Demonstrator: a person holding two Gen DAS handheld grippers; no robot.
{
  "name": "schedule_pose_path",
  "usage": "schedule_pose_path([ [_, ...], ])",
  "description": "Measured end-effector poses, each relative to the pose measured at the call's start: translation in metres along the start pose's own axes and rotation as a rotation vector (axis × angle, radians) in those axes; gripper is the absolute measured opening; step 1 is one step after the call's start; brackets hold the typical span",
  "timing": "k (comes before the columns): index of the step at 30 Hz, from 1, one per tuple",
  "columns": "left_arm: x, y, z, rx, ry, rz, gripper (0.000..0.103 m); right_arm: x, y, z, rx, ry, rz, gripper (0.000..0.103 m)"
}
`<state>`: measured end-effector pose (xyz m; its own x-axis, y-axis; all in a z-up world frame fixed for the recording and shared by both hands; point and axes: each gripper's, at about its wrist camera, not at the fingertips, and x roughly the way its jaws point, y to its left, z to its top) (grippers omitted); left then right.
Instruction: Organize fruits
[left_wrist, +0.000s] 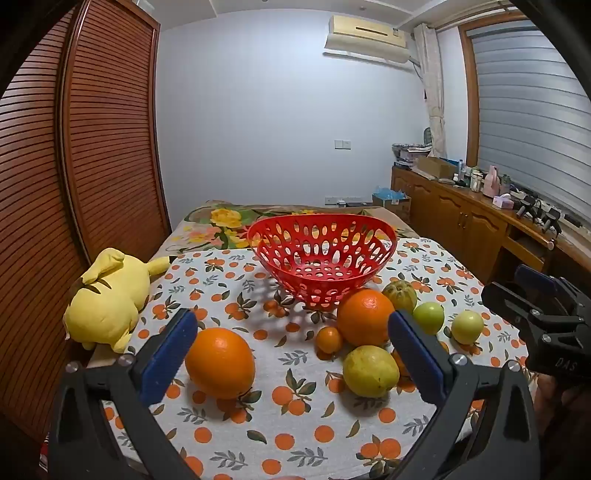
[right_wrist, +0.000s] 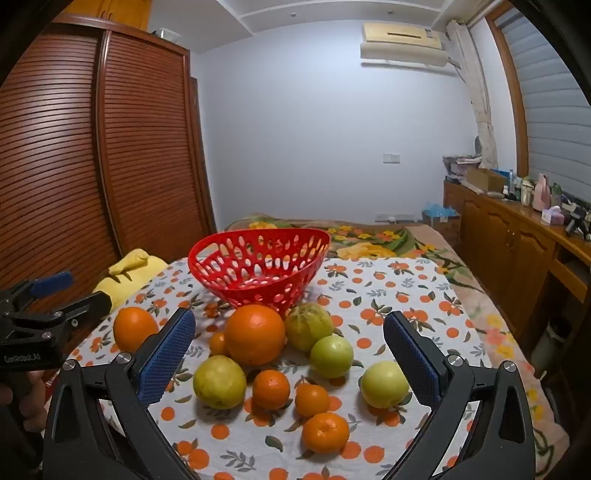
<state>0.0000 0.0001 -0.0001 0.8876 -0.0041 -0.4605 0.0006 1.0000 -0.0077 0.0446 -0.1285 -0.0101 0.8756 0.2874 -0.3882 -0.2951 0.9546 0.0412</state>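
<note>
1. A yellow plush toy (left_wrist: 107, 299) lies at the table's left edge, off the fruit-print cloth (left_wrist: 295, 424)
2. The left gripper (left_wrist: 291, 352) hovers with jaws spread, empty, a lone orange (left_wrist: 220, 362) just ahead between them
3. The red basket (left_wrist: 320, 254) stands behind the fruit and looks empty, so sorting seems not yet begun
4. A second large orange (right_wrist: 255, 334), a yellow-green fruit (right_wrist: 219, 382), green ones and small tangerines (right_wrist: 325, 432) all lie clustered on the cloth
5. The right gripper (right_wrist: 290, 354) hangs wide apart, empty, over that cluster
</note>
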Motion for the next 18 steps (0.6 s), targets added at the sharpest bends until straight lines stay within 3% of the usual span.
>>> schedule_pose_path([
  [18, -0.0055, 0.0001, 0.0018, -0.002, -0.008, 0.002, 0.103, -0.0008, 0.0004, 0.0002, -0.004, 0.001, -0.002, 0.103],
])
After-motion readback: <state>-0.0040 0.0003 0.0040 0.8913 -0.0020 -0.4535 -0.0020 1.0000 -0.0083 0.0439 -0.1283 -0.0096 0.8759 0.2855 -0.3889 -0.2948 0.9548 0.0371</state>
